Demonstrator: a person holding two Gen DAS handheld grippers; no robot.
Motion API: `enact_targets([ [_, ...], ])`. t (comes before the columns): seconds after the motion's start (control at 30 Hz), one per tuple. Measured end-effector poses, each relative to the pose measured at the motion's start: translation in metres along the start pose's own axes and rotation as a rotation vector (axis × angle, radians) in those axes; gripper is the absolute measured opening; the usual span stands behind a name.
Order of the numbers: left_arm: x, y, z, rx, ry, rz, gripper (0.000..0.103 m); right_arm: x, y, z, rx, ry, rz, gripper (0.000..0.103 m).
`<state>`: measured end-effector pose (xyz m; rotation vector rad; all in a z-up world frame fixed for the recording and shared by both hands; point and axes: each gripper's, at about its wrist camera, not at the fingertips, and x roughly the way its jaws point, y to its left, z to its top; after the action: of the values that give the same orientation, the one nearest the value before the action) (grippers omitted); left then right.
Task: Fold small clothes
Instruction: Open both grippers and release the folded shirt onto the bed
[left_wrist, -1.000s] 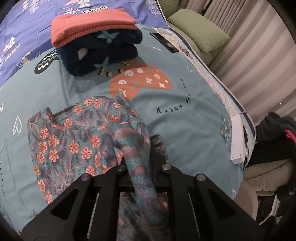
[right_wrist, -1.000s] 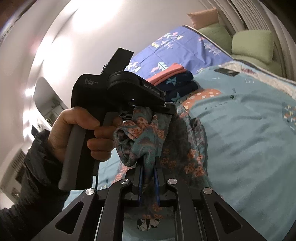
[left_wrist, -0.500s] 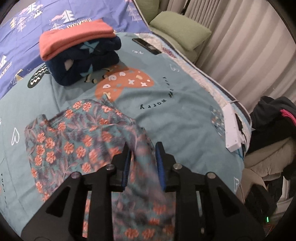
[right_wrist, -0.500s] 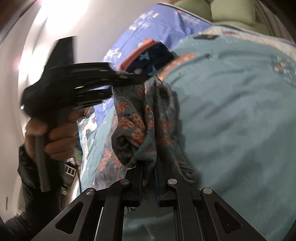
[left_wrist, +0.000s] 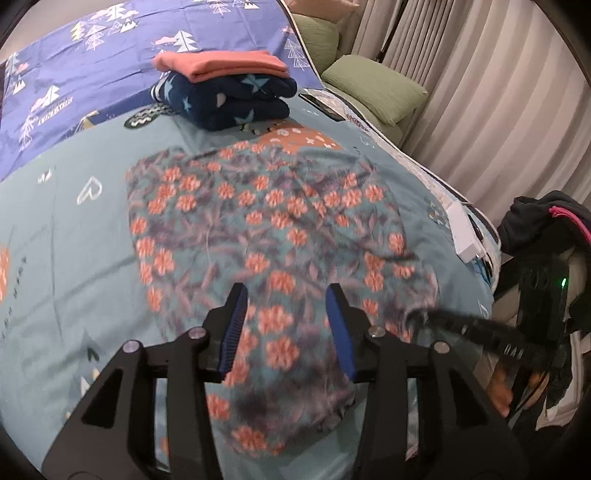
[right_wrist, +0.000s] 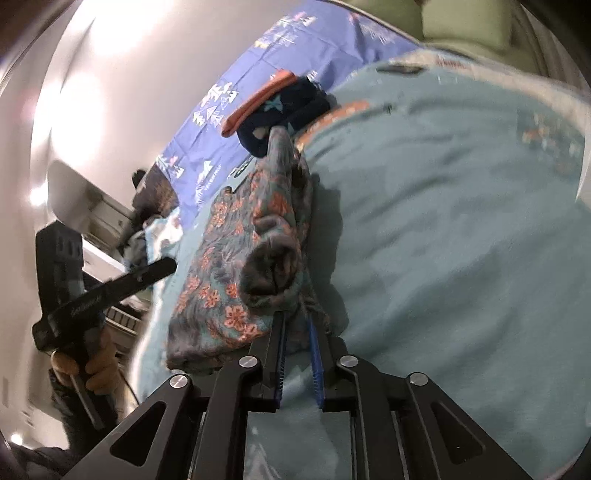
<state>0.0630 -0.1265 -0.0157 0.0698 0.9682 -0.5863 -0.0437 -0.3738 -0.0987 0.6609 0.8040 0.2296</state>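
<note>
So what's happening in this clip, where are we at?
A person is folding a floral garment on the bed. The left gripper hovers over the cloth with its jaws wide apart, holding nothing. The right gripper has its jaws nearly closed on a bunched edge of the garment. Two folded pieces, a navy star one under an orange one, sit stacked beyond.

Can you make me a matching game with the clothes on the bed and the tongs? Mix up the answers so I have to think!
Things:
1. flowery garment
2. orange folded cloth
3. dark blue starry bundle
4. left tongs

Descriptions:
A. top of the pile
B. jaws wide apart, holding nothing
C. spread out on the teal bedspread
D. under the orange cloth, on the bed

Pairs: 1-C, 2-A, 3-D, 4-B
</note>
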Motion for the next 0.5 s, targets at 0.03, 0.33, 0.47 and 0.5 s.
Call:
enact_targets([
  [0.03,0.001,0.002,-0.005,-0.001,0.005,0.001,0.047,-0.004,0.003,0.001,-0.019,-0.010,-0.006,0.014],
  [0.33,0.008,0.029,-0.048,-0.054,-0.007,-0.012,0.048,0.006,0.032,0.011,-0.159,0.033,0.045,0.021],
  [0.47,-0.002,0.038,-0.043,-0.094,-0.006,-0.005,0.048,0.022,0.020,0.024,-0.141,0.094,-0.105,0.023],
  [0.5,-0.005,0.041,-0.040,-0.110,-0.011,-0.017,0.048,0.018,0.020,0.031,-0.126,0.086,-0.076,0.023],
])
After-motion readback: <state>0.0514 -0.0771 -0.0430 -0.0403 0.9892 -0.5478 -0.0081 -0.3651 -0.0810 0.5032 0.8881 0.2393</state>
